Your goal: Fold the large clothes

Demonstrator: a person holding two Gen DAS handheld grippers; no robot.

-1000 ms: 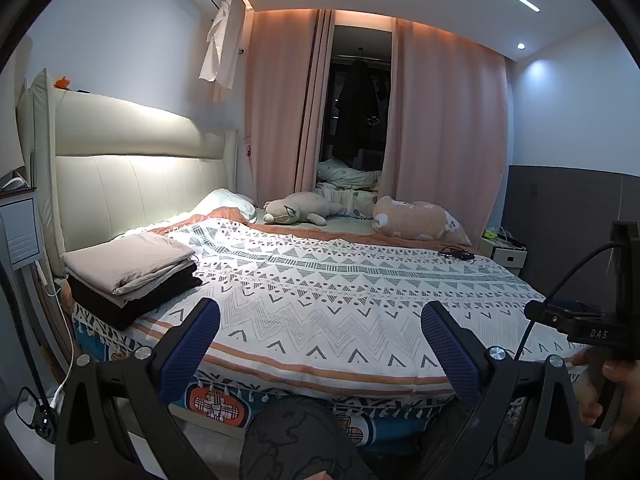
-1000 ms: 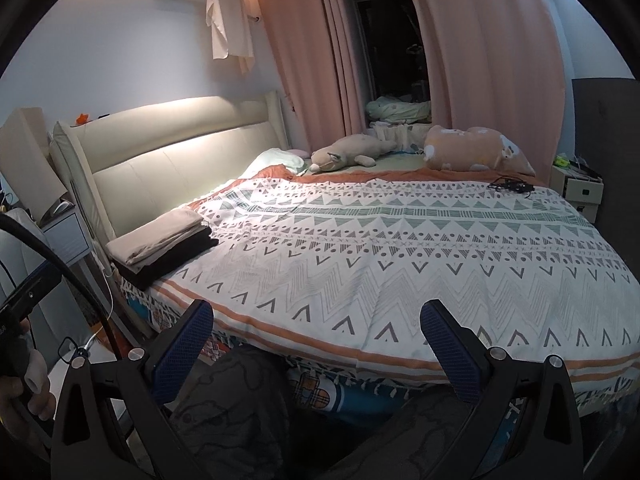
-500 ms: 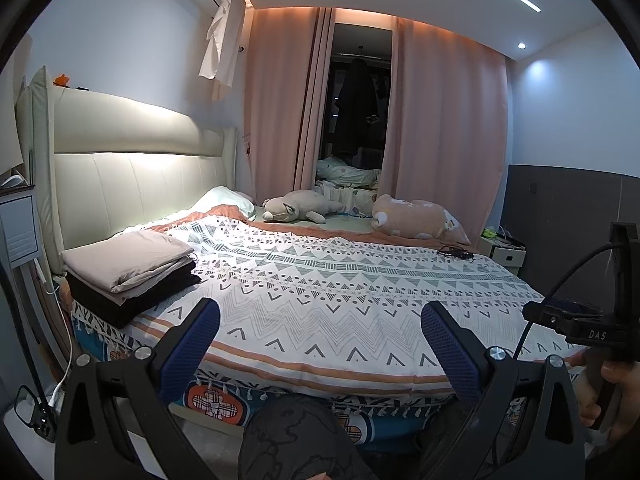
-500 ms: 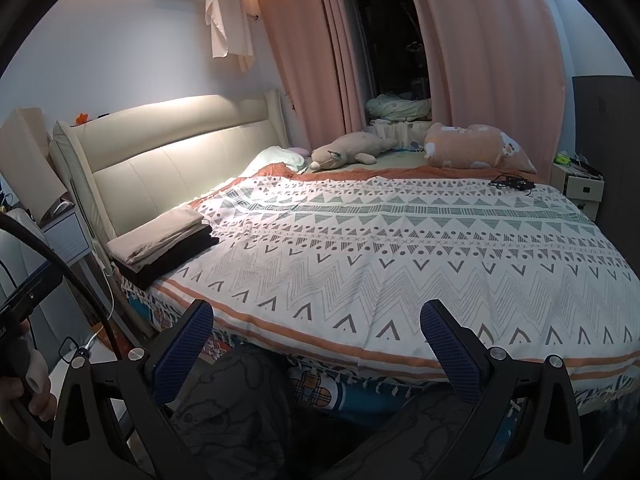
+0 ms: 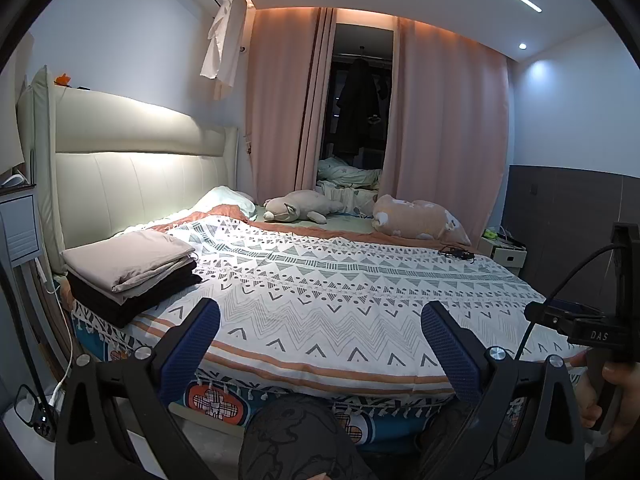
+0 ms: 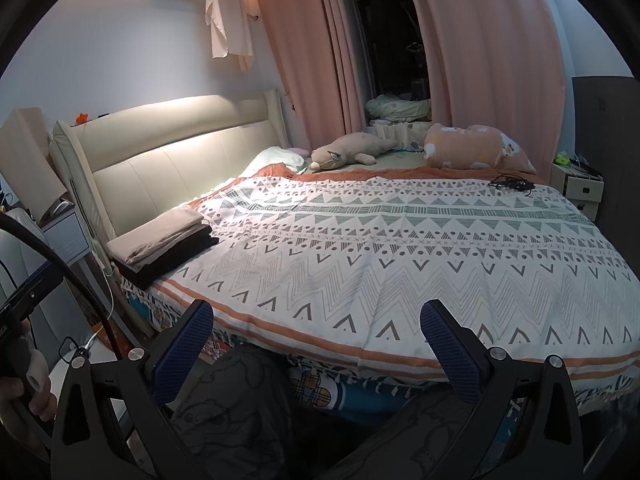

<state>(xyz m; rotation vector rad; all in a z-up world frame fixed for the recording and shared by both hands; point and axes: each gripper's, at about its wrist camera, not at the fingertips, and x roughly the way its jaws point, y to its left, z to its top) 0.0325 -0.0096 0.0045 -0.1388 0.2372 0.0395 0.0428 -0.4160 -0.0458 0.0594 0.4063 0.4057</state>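
Folded clothes (image 5: pixel 132 270) unmoved on bed (image 5: pixel 360 288) | left tool (image 5: pixel 320 344) — released, drifted slightly | right tool (image 6: pixel 318 340) — released

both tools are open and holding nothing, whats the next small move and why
Probably bring the left tool toward the folded stack at the bed's near left corner. Both it and the right tool hang open and empty short of the patterned bedspread, and no unfolded garment lies on it, so that stack is the only clothing within reach.
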